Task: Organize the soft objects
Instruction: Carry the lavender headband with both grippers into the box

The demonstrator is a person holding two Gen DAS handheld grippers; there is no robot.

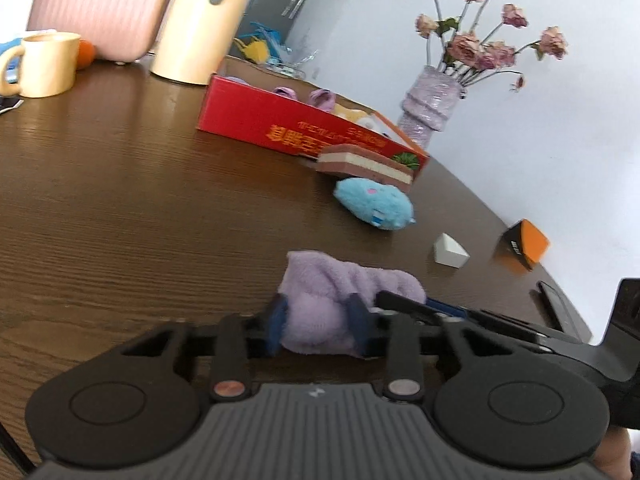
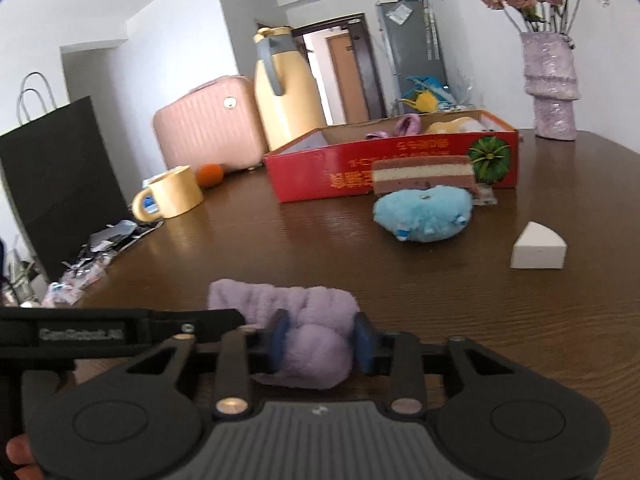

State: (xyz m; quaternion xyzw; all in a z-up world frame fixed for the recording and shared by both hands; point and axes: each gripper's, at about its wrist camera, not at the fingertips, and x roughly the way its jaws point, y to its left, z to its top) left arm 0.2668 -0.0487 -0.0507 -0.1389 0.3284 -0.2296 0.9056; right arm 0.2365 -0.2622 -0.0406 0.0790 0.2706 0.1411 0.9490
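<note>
A fluffy lilac cloth (image 1: 348, 276) (image 2: 280, 300) lies bunched on the brown table near its front. My left gripper (image 1: 318, 316) is shut on one bulge of it, with the blue pads (image 1: 278, 318) pressing both sides. My right gripper (image 2: 321, 338) is shut on the same cloth just beside it. A red cardboard box (image 1: 256, 120) (image 2: 320, 176) farther back holds several soft items. A blue plush toy (image 1: 372, 204) (image 2: 424, 216) and a layered cake-slice sponge (image 1: 364, 164) (image 2: 420, 174) sit in front of the box.
A white wedge (image 2: 538, 248) and an orange-and-black box (image 1: 522, 246) sit to the right. A lilac vase (image 2: 554, 92) of dried roses stands at the back right. A yellow mug (image 2: 172, 192), yellow jug (image 2: 282, 96), pink case (image 2: 204, 136) and black bag (image 2: 60, 184) line the left.
</note>
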